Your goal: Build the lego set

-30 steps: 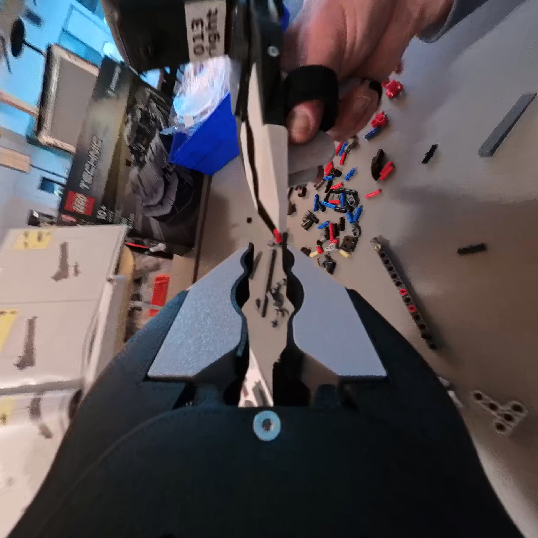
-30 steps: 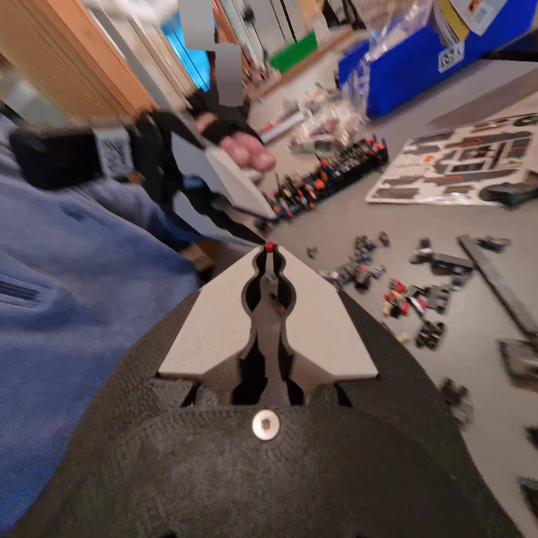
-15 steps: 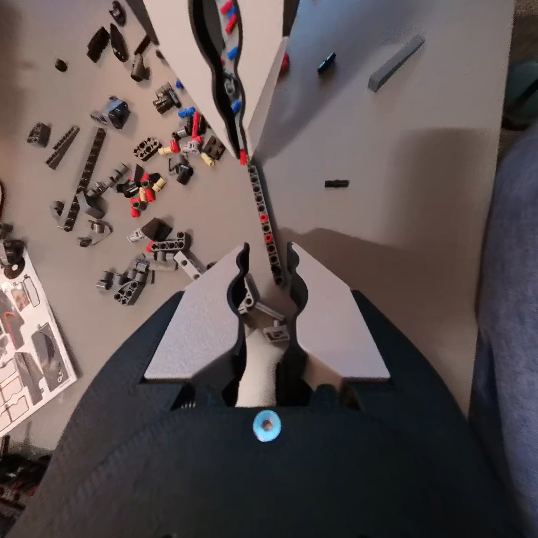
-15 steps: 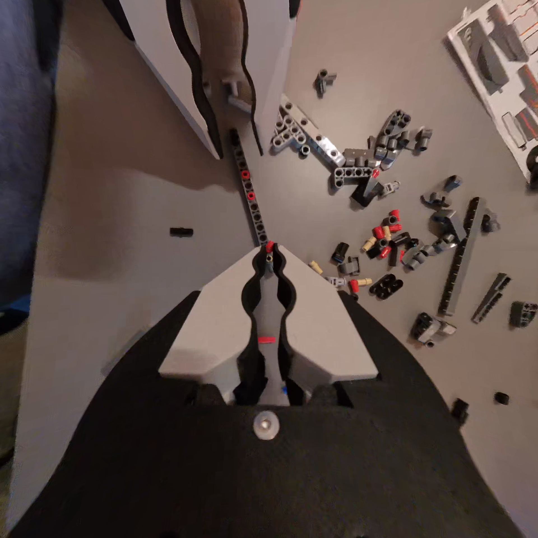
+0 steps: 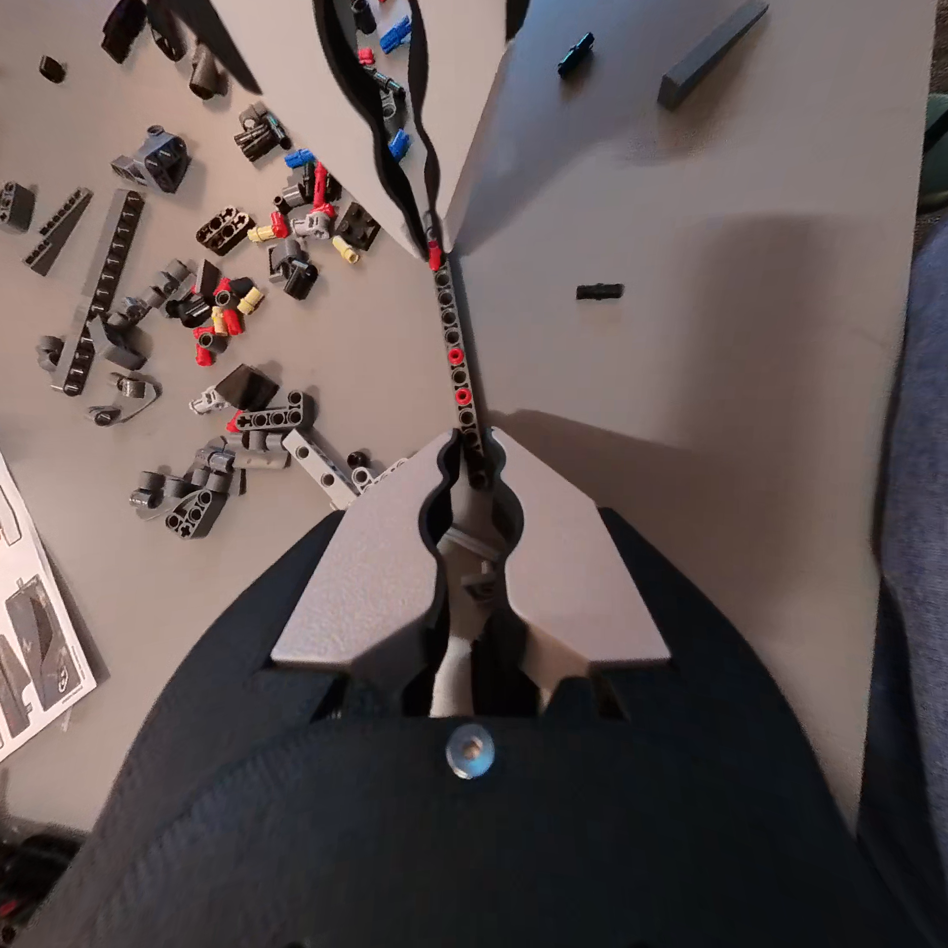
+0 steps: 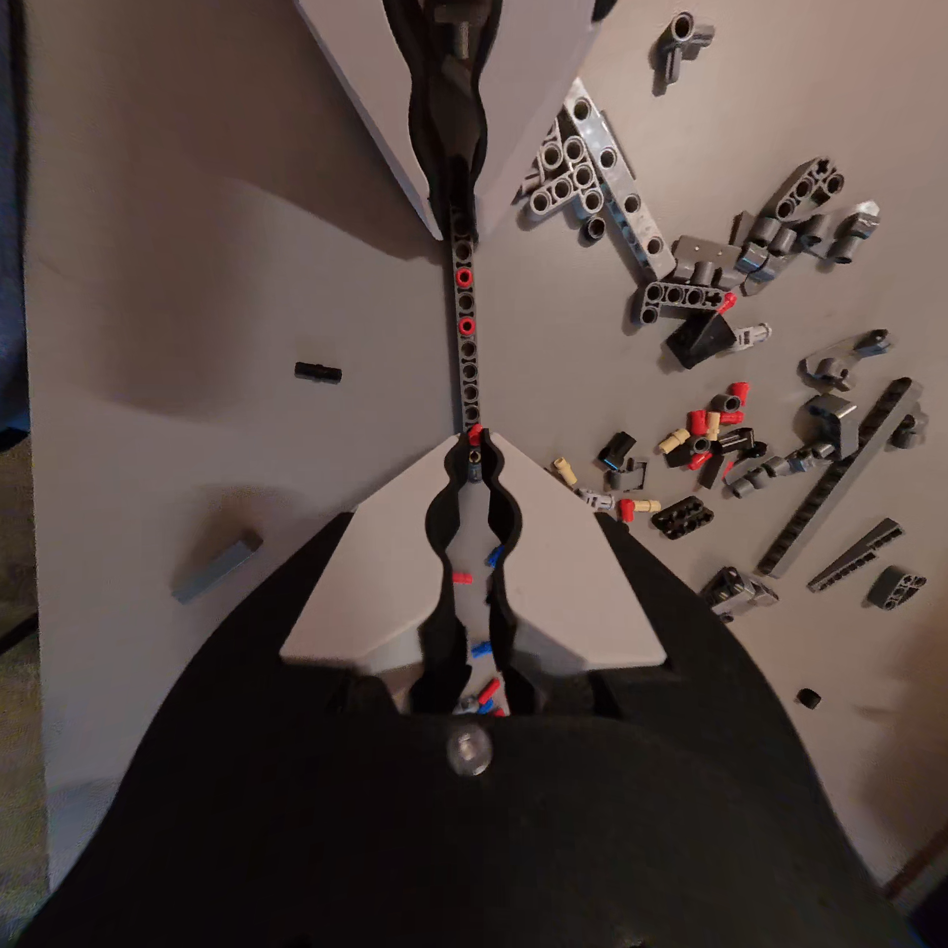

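Observation:
A long dark grey beam (image 5: 456,359) with two red pins in its holes lies on the grey table (image 5: 667,410). My left gripper (image 5: 472,443) is shut on the beam's near end. My right gripper (image 5: 435,251) comes in from above, shut on a small red pin (image 5: 434,256) that touches the beam's far end. In the right wrist view, my right gripper (image 6: 474,436) holds the red pin (image 6: 475,433) at the near end of the beam (image 6: 467,359). The left gripper (image 6: 460,231) grips the far end.
Loose grey, black, red, tan and blue pieces (image 5: 231,308) are scattered to the left; they also show in the right wrist view (image 6: 718,436). A black pin (image 5: 599,291) and a dark grey bar (image 5: 713,56) lie apart. A printed sheet (image 5: 31,615) lies at the left edge. Some 7 centimeters of space lies between my two pairs of fingers.
Both grippers swung down over the table. My left gripper closed on the beam's end. My right gripper carried the red pin to the beam's other end.

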Available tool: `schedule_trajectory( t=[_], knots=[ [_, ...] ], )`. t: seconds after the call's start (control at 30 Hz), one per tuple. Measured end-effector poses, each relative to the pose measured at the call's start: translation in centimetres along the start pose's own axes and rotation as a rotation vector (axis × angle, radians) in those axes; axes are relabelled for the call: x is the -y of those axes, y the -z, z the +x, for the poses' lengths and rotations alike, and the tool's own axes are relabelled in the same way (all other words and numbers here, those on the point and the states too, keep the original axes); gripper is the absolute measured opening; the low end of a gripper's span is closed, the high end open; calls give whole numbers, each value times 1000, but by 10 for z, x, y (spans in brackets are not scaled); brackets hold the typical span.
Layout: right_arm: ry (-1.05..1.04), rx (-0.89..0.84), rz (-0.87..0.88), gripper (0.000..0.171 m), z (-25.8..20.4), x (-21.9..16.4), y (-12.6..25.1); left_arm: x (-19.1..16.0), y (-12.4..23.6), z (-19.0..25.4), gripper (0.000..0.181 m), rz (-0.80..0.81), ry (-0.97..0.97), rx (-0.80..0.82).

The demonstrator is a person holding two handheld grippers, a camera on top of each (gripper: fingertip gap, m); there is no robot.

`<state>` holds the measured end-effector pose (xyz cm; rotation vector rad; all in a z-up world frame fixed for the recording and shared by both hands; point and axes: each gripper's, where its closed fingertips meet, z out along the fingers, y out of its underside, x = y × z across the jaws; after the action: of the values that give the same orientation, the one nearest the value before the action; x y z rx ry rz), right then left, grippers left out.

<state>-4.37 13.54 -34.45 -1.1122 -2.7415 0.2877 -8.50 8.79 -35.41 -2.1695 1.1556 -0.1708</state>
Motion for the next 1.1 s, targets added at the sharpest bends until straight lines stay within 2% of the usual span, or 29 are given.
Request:
schedule_trajectory(
  t=[0.4, 0.73, 1.1],
  knots=[
    [43, 70, -96, 2, -5, -2, 2, 0, 0, -2, 5, 0, 0, -1],
    [-31, 108, 42, 1, -5, 15, 3, 1, 0, -3, 5, 14, 16, -23],
    [-37, 116, 60, 1, -7, 21, -3, 1, -1, -2, 5, 18, 20, -28]
  ],
)
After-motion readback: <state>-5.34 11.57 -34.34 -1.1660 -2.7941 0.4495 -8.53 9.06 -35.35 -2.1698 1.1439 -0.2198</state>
